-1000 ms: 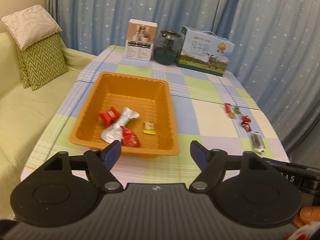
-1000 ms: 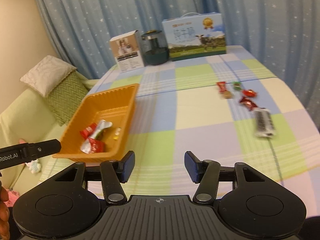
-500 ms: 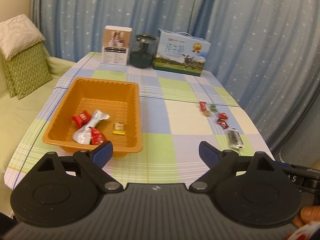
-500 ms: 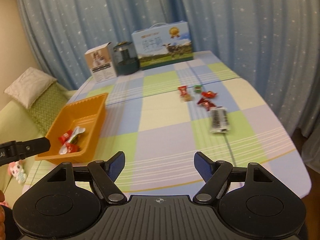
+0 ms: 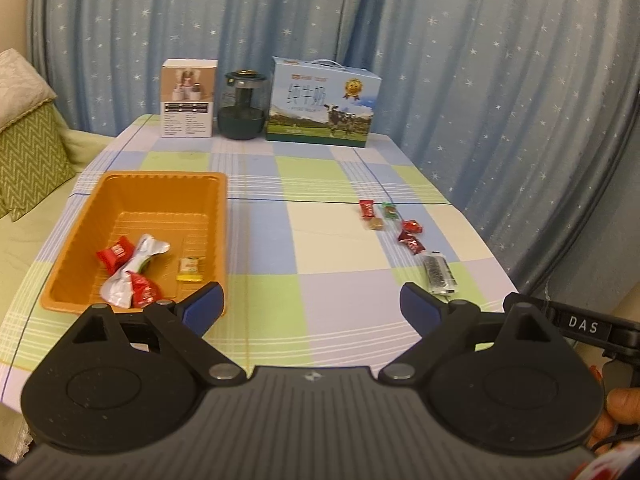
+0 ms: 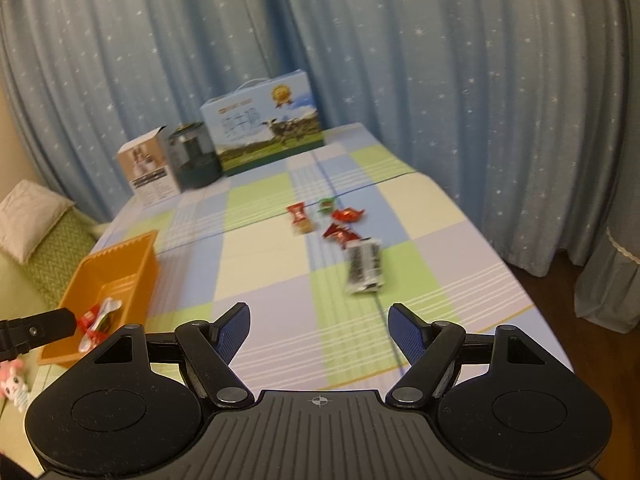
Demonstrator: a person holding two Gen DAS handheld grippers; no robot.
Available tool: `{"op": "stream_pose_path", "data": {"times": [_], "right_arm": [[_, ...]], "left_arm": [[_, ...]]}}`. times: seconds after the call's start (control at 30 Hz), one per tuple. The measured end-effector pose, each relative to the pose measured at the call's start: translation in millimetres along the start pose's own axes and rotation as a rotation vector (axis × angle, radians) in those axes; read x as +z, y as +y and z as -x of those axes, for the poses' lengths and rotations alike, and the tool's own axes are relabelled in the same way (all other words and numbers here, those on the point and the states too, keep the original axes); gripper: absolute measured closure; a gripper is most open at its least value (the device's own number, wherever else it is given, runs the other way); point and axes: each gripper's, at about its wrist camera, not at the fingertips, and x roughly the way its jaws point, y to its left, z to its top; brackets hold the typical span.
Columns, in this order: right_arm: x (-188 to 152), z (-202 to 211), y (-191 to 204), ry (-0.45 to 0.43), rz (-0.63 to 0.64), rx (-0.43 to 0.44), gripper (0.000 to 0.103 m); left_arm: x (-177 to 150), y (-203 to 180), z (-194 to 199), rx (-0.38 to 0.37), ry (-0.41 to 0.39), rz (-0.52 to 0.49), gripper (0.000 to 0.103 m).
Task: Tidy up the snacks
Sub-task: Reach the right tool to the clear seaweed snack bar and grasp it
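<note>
Snacks, sorted so far: four pieces lie in your orange tray [image 5: 120,184], which sits at the table's [image 5: 320,280] left edge toward the near corner. They are a red candy [image 5: 115,255], a silver wrapper [image 5: 138,264], a second red packet [image 5: 145,290] and a small yellow sweet [image 5: 189,269]. Snacks, outstanding: six pieces strung along the right edge, well apart from the tray. These are a red-wrapped candy [image 5: 367,208], a green one [image 5: 389,211], a tan one [image 5: 376,224], two red foil pieces [image 5: 412,227] [image 5: 411,243] and a dark bar [image 5: 439,272] (nearest you, blurred in the right wrist view). Left gripper [image 5: 312,304]: spread wide, nothing between its pads. Right gripper [image 6: 318,330]: likewise parted and empty, aimed toward the dark bar [image 6: 364,266]. By count you are somewhat under halfway. Boxes and jar at the far edge look like no part of the job.
</note>
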Motion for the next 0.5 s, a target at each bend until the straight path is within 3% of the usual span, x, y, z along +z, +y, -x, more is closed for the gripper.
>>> {"op": "stream_pose_path", "data": {"times": [0.5], "right_arm": [[33, -32, -28, 0.009, 0.023, -0.029, 0.027]], "left_arm": [[23, -26, -62, -0.042, 0.025, -0.029, 0.009]]}}
